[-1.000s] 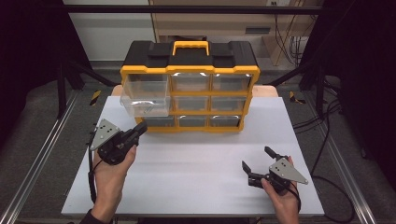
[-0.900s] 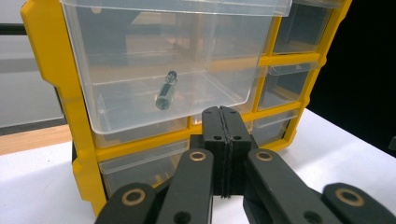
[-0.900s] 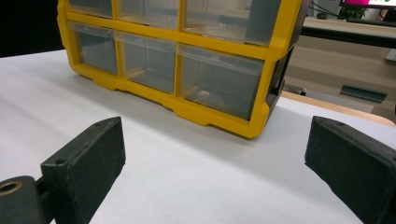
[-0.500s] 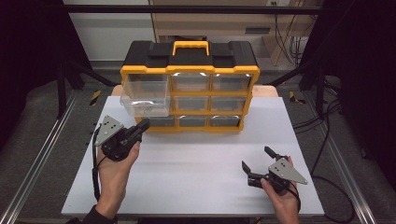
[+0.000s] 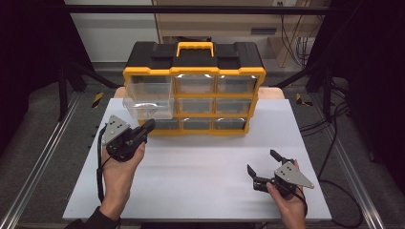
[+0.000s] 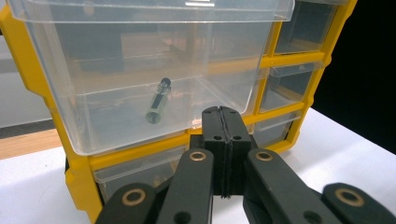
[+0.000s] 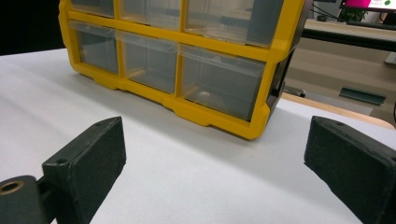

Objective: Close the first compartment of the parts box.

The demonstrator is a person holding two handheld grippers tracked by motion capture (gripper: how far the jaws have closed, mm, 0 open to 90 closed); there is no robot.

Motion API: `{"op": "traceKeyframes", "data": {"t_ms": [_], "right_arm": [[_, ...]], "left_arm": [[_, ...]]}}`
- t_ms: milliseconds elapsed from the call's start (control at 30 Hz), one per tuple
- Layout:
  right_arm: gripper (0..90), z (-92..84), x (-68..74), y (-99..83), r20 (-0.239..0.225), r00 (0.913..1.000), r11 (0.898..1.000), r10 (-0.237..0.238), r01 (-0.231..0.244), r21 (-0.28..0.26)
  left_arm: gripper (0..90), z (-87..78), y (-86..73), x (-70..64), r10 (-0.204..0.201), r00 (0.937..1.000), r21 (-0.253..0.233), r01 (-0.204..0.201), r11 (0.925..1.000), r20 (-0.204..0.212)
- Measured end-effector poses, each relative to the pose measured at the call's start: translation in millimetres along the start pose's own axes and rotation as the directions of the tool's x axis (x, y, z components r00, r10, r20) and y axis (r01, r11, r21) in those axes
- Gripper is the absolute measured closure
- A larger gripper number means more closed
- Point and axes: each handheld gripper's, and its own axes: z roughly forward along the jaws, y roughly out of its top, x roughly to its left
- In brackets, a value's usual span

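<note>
left gripper (image 5: 149, 125), jaws pressed together on nothing, sits just below the pulled-out clear drawer (image 5: 148, 98) at top left of the yellow organizer (image 5: 195, 71). drawer transparent plastic, a small dark cylindrical part (image 6: 158, 101) inside. right gripper (image 5: 261, 162) jaws spread wide, empty, well apart.

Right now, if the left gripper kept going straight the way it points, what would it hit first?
Probably the front wall of the pulled-out clear drawer of the yellow organizer. The shut left gripper points at its lower front edge; depth is unclear, so it might slip just beneath.
</note>
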Motion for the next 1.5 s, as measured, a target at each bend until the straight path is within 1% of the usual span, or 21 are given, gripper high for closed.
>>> {"op": "traceKeyframes", "data": {"t_ms": [167,233,500,633,700,767,800,900,1133,1267,1333,1500], "right_arm": [[5.5,0.3,-0.1,0.1,0.0,1.0,1.0,0.001,-0.001,-0.001],[5.5,0.0,-0.2,0.4,0.002,1.0,1.0,0.0,0.0,-0.005],[5.4,-0.6,-0.5,0.6,0.002,1.0,1.0,-0.001,0.001,-0.007],[5.2,-1.4,-0.2,1.0,0.003,1.0,1.0,0.001,-0.001,-0.01],[5.2,-1.7,-0.2,0.9,0.002,1.0,1.0,0.0,0.0,-0.01],[5.1,-1.5,-0.6,0.4,0.003,1.0,1.0,0.005,-0.005,-0.009],[5.1,-1.5,-0.4,0.6,0.003,1.0,1.0,0.002,-0.002,-0.011],[5.2,-1.6,0.4,1.1,0.001,1.0,1.0,0.001,-0.001,-0.011],[4.7,-1.1,1.4,1.1,0.001,1.0,1.0,-0.005,0.005,-0.012],[4.6,-0.7,1.4,0.9,0.0,1.0,1.0,-0.004,0.004,-0.01],[4.8,-1.0,2.1,1.4,-0.001,1.0,1.0,-0.006,0.006,-0.011],[3.6,-0.8,1.6,1.2,0.006,1.0,1.0,-0.008,0.008,-0.011]], "left_arm": [[89.7,3.0,2.4,0.3,-0.006,0.9999,0.0,0.006,1.0,-0.01],[89.7,4.2,3.3,0.2,-0.016,0.9998,-0.002,0.016,0.9999,-0.009],[89.7,11.2,3.6,-1.2,-0.015,0.9998,0.014,0.015,0.9998,-0.015],[89.7,14.8,2.6,-0.9,-0.018,0.9996,0.015,0.018,0.9997,-0.021],[89.7,15.5,2.5,-0.2,-0.022,0.9997,0.012,0.022,0.9997,-0.013],[89.7,15.7,2.2,0.1,-0.014,0.9997,0.012,0.014,0.9998,-0.018],[89.7,15.8,2.1,0.4,-0.017,0.9997,0.014,0.017,0.9998,-0.019],[89.7,15.7,2.2,0.6,-0.021,0.9995,0.011,0.021,0.9997,-0.024],[89.7,16.0,3.5,-1.9,-0.008,0.9994,0.001,0.008,1.0,-0.032],[89.7,17.0,4.0,-3.2,-0.014,0.9992,-0.006,0.014,0.9999,-0.037],[89.7,17.3,4.5,-3.5,-0.009,0.9988,-0.014,0.009,0.9999,-0.049],[89.7,20.4,5.3,-2.5,-0.023,0.9982,-0.024,0.022,0.9995,-0.056]]}}
